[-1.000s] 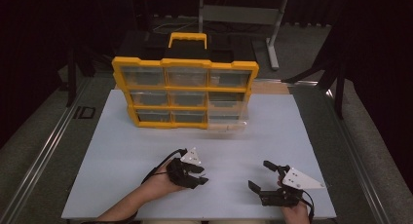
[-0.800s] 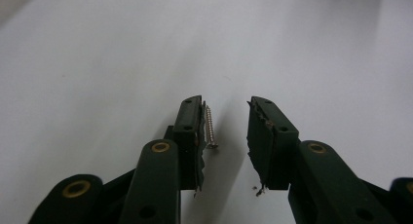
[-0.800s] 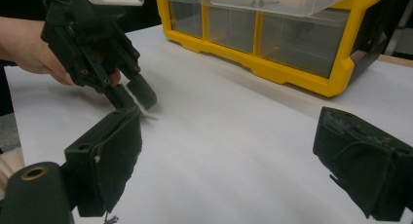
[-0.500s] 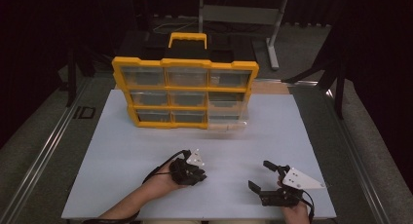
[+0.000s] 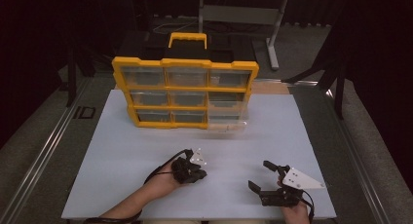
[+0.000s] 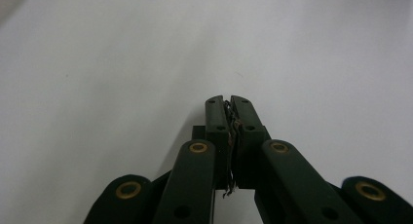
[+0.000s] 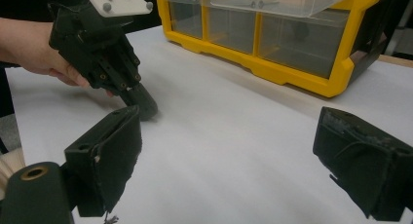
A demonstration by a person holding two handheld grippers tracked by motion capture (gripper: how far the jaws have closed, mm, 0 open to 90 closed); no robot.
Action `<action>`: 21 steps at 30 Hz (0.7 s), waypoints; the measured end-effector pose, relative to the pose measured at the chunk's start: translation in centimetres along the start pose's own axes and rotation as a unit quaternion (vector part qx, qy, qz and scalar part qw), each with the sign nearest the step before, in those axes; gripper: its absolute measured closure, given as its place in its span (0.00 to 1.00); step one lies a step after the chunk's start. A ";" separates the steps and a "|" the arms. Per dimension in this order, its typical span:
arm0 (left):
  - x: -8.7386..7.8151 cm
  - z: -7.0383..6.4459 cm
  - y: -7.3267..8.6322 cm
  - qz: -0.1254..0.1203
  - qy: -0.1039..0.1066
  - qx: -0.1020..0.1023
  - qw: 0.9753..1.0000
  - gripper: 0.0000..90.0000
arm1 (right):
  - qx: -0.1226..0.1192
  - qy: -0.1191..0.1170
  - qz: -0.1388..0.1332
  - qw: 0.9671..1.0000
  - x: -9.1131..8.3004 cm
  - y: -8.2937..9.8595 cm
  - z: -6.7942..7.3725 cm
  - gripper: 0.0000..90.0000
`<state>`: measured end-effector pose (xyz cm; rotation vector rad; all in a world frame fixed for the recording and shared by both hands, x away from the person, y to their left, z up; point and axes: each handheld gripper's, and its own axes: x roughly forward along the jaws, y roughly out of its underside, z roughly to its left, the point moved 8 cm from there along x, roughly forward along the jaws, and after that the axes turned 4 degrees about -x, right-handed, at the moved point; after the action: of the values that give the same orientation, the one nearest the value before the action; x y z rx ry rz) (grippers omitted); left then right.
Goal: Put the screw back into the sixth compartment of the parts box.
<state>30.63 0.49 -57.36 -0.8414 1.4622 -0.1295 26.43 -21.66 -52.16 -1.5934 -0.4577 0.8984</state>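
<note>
High overview; claw cameras close, low over table (image 5: 146, 136).

The drawer organiser (image 5: 185, 93) is standing at the table's (image 5: 122, 151) far edge. One drawer (image 5: 225, 121), lower right, is sticking out. Both grippers are sitting near the front: left gripper (image 5: 195, 173), right gripper (image 5: 262, 177) well apart.

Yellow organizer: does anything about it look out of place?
Yes. On the yellow organizer, the clear drawer at its bottom right sticks out past the frame while the other drawers sit flush. No spill shows on the table.
</note>
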 end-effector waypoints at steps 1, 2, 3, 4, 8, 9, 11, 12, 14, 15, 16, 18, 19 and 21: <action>0.0 -0.1 0.0 -0.005 -0.001 -0.001 1.000 0.98 | 0.000 0.000 0.000 1.000 0.0 0.0 0.0 0.12; 0.0 0.0 0.0 -0.005 -0.002 0.000 1.000 0.98 | 0.000 0.000 0.000 1.000 0.0 0.0 0.0 0.12; -0.1 -0.1 0.0 -0.006 0.000 -0.002 1.000 0.98 | 0.000 0.000 0.000 1.000 0.0 0.0 0.0 0.12; -0.2 -0.1 -0.1 -0.010 0.001 -0.003 1.000 0.98 | 0.000 0.000 -0.001 1.000 0.0 0.0 0.0 0.12; -1.1 0.2 -0.3 -0.022 0.000 -0.004 1.000 0.98 | 0.000 0.000 0.000 1.000 0.0 0.0 0.0 0.12; -1.1 0.2 -0.3 -0.022 0.000 -0.004 1.000 0.98 | 0.000 0.000 0.000 1.000 0.0 0.0 0.0 0.12; -1.8 0.3 -0.6 -0.028 -0.001 -0.005 1.000 0.98 | 0.000 0.000 0.000 1.000 0.0 0.0 0.0 0.12; -2.0 0.2 -0.6 -0.029 0.000 -0.003 1.000 0.98 | 0.000 0.000 0.000 1.000 0.0 0.0 0.0 0.12; -2.6 0.2 -0.9 -0.039 -0.002 -0.006 0.999 0.98 | -0.001 0.000 0.000 1.000 0.0 0.0 0.0 0.12; -2.8 0.2 -1.0 -0.042 -0.004 -0.003 0.999 0.98 | -0.001 0.001 0.000 1.000 0.0 0.0 0.0 0.12; -3.2 0.2 -1.2 -0.047 -0.006 -0.003 0.999 0.98 | -0.001 0.000 0.000 1.000 0.0 0.0 0.0 0.12; -3.4 0.2 -1.3 -0.050 -0.004 -0.006 0.999 0.98 | 0.000 0.001 0.000 1.000 0.0 0.0 0.0 0.12; -4.0 0.2 -1.6 -0.058 -0.007 -0.006 0.998 0.98 | -0.001 0.000 0.000 1.000 0.0 0.0 0.0 0.12; -4.6 0.3 -1.8 -0.061 -0.014 0.000 0.998 0.98 | -0.001 0.001 0.001 1.000 0.0 0.0 0.0 0.12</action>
<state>30.93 1.95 -52.61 -0.9286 1.3854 -0.2094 26.43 -21.64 -52.19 -1.5955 -0.4558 0.8985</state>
